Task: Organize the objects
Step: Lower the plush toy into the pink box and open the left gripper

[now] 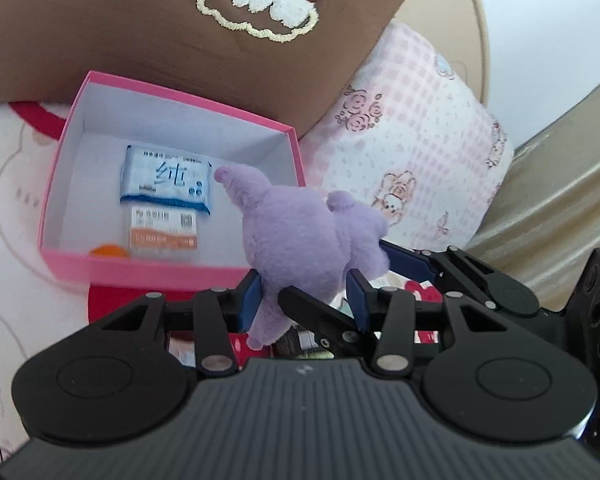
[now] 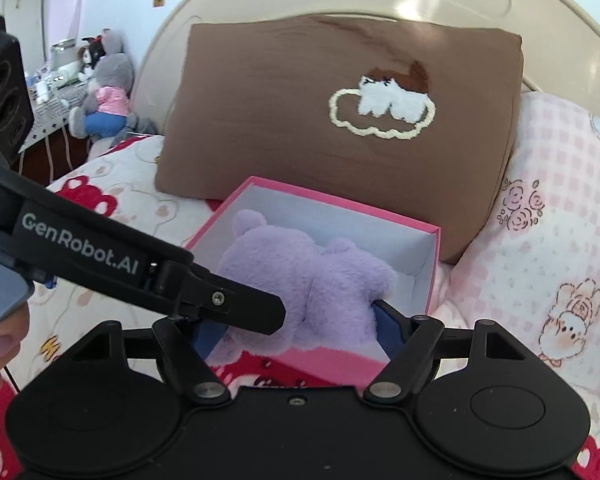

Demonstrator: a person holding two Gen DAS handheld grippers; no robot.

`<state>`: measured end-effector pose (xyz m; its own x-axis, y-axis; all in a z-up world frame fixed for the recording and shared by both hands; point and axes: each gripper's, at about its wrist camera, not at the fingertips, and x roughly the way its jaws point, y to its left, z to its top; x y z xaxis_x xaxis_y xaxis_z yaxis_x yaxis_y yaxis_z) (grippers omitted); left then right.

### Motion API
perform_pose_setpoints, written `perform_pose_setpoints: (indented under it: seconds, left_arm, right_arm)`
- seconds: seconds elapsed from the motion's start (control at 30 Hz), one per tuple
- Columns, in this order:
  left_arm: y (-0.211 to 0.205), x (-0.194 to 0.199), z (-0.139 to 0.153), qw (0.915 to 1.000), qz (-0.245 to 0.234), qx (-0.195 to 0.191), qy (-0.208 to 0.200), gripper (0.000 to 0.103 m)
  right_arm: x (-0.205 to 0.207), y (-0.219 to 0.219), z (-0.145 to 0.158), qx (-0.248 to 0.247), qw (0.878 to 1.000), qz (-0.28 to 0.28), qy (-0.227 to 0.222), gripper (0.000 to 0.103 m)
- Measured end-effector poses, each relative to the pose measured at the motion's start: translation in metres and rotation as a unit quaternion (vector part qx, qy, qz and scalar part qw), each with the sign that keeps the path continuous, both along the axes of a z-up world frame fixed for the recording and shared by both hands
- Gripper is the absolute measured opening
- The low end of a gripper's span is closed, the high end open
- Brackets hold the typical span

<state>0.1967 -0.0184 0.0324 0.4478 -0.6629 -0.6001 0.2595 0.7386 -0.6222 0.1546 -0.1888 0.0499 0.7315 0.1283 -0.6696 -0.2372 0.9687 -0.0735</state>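
Both claws (image 1: pixel 306 296) around purple plush (image 1: pixel 300 236)

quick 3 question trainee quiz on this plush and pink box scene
1. True or false: the purple plush is held by both claws.
2. What is the biggest item lying in the pink box? A) wipes pack B) scissors C) mug
3. What stands propped right behind the box?

Key
1. True: the left claw and right claw each clamp it.
2. A, the blue-and-white wipes pack.
3. The brown pillow with a cloud design.
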Motion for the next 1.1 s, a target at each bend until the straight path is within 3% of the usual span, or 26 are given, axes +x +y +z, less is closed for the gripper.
perform_pose_setpoints:
  seconds: [0.2, 0.33, 0.4, 0.57, 0.87, 1.1]
  left_arm:
    - [-0.006, 0.049, -0.02, 0.9992, 0.013, -0.015, 0.035, 0.043]
    - [-0.004, 0.072, -0.043, 0.996, 0.018, -0.039, 0.078, 0.043]
    - [-0.002, 0.082, -0.052, 0.9949, 0.019, -0.049, 0.086, 0.044]
    - [-0.012, 0.106, -0.074, 0.9929, 0.016, -0.048, 0.108, 0.043]
    - [-0.024, 0.132, -0.109, 0.9902, 0.029, -0.047, 0.128, 0.043]
    - [-0.034, 0.143, -0.133, 0.9858, 0.024, -0.057, 0.156, 0.043]
  right_arm:
    - [0.049, -0.004, -0.009, -0.038, 0.999, 0.008, 0.03, 0.08]
    - [0.075, -0.021, -0.026, 0.011, 0.996, -0.027, 0.082, 0.08]
    - [0.079, -0.029, -0.035, 0.036, 0.996, -0.038, 0.077, 0.079]
    - [0.092, -0.037, -0.058, 0.034, 0.996, -0.045, 0.075, 0.077]
    - [0.115, -0.021, -0.076, -0.062, 0.996, -0.015, 0.058, 0.072]
    - [0.115, -0.024, -0.094, -0.093, 0.994, -0.012, 0.06, 0.068]
